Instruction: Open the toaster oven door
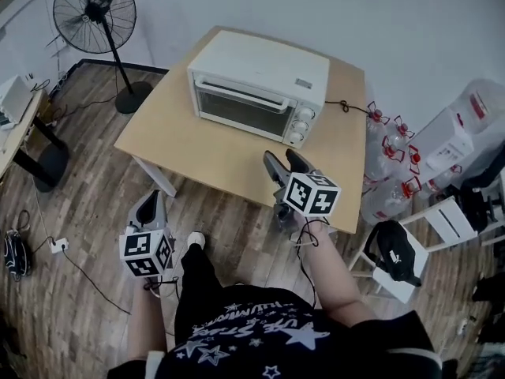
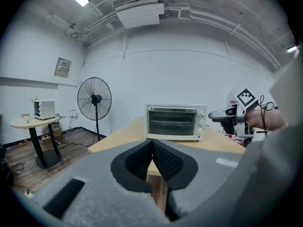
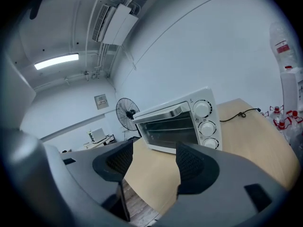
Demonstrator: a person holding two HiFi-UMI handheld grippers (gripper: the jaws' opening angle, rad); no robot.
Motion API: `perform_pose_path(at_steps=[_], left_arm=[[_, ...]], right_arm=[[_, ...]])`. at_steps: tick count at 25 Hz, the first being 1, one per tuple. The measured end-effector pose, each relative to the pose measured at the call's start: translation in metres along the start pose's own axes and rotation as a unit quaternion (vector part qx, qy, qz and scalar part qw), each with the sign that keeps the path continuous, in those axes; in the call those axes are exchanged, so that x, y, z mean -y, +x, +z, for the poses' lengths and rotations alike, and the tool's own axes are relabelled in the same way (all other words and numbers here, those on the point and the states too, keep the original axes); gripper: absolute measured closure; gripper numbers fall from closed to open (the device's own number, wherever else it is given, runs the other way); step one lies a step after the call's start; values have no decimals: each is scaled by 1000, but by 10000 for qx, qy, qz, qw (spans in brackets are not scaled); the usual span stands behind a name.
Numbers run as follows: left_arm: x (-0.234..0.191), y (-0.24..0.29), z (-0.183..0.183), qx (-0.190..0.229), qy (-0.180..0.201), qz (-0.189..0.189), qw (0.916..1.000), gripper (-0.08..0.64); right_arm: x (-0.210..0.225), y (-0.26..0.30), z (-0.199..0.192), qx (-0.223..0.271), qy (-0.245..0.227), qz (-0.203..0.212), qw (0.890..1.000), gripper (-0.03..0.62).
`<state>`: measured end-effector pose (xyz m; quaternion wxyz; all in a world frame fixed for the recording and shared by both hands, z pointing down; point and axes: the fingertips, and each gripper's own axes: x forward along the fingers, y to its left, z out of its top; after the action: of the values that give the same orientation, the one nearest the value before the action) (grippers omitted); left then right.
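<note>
A white toaster oven (image 1: 256, 85) stands at the back of the wooden table (image 1: 197, 144), its glass door shut and the handle bar along the door's top edge. Three knobs (image 1: 301, 125) run down its right side. My right gripper (image 1: 284, 161) hovers open and empty over the table's near edge, short of the oven; in the right gripper view the oven (image 3: 177, 126) shows beyond the spread jaws of the right gripper (image 3: 154, 160). My left gripper (image 1: 152, 200) hangs over the floor off the table's front left, shut on nothing. The left gripper (image 2: 152, 148) faces the oven (image 2: 174, 122) from afar.
A standing fan (image 1: 95, 14) is at the back left. The oven's black cord (image 1: 347, 106) trails off the table's right side. Water bottles (image 1: 387, 156) and a white stool with a black bag (image 1: 394, 255) crowd the right. A second table (image 1: 16, 133) is at the left.
</note>
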<state>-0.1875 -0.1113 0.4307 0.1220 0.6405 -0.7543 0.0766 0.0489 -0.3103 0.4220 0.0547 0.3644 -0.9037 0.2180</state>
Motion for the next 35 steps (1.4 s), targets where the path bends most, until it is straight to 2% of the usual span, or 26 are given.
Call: perform_pose_path(at_steps=[8, 13, 19, 27, 35], left_arm=[[-28, 101, 32, -35, 139, -824, 9965, 541], [-40, 155, 56, -93, 299, -1325, 9907, 541], [-48, 202, 78, -122, 431, -1811, 9824, 541], [-61, 245, 90, -188, 499, -2218, 9736, 541], [-61, 270, 88, -295, 516, -2514, 9661, 541]], right_arm=[[17, 37, 28, 192, 575, -669, 9959, 321], [29, 56, 52, 325, 817, -1169, 9892, 328], [39, 73, 73, 473, 1203, -1567, 9791, 330], [57, 88, 85, 574, 1766, -2064, 9607, 350], [74, 95, 92, 401, 1835, -2469, 9507, 407]])
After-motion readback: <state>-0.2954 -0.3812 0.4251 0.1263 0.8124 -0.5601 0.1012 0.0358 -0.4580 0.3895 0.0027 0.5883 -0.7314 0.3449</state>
